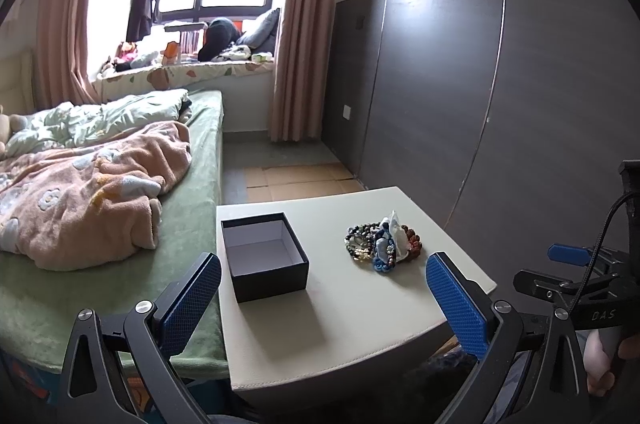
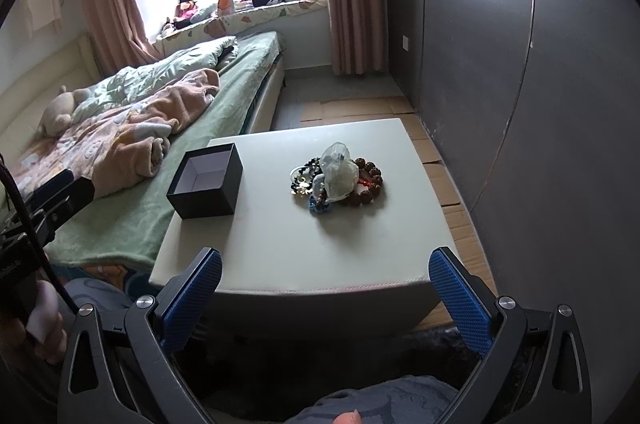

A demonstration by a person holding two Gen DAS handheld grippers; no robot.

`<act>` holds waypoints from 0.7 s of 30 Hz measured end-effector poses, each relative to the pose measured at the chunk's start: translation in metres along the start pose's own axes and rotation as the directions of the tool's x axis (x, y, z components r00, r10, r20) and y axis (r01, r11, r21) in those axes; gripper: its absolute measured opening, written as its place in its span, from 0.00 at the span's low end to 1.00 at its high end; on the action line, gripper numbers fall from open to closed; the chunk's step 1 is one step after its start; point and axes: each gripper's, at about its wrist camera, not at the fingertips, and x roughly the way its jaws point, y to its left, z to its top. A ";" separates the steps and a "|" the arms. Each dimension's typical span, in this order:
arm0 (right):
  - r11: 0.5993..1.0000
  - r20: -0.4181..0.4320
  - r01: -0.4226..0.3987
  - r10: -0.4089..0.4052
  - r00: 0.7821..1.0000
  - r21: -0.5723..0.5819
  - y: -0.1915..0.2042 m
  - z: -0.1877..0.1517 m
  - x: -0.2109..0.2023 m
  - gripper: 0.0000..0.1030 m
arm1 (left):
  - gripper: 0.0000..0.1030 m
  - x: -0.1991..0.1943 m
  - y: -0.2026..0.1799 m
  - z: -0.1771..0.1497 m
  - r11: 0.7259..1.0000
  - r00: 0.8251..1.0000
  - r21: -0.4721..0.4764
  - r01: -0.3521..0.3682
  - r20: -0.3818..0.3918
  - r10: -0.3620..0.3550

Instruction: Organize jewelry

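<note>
Both blue-padded tools, left [image 1: 324, 298] and right [image 2: 325, 298], hang released before the cream table [image 2: 360, 236]. Tangled bead bracelets [image 2: 336, 179] sit at 3 o'clock from the empty black square box [image 2: 206, 179]; lifting 1 may drag others.

White letters "DAS" are printed on the black body of the right hand-held gripper [image 1: 568, 256]; nothing else is legible.

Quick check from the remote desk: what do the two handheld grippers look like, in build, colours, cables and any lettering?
Both grippers match: black metal linkage frames with silver pivot bolts, and two fingers faced with blue, diamond-textured pads. Seen from the left wrist camera, the right gripper has a black braided cable and white "DAS" lettering on its body.
</note>
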 end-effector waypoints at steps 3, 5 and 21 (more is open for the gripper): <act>1.000 0.001 0.001 -0.001 1.000 0.001 0.001 0.000 -0.001 1.00 | 0.99 -0.001 0.001 0.000 1.000 1.000 -0.002 0.000 0.005 0.000; 1.000 0.003 0.001 -0.001 1.000 0.004 0.001 0.001 -0.001 1.00 | 0.99 -0.001 0.000 0.000 1.000 1.000 0.001 -0.001 0.002 0.001; 1.000 0.012 0.001 -0.001 1.000 0.011 -0.002 0.000 -0.001 1.00 | 0.99 -0.001 -0.002 0.000 1.000 1.000 0.012 -0.006 0.003 0.006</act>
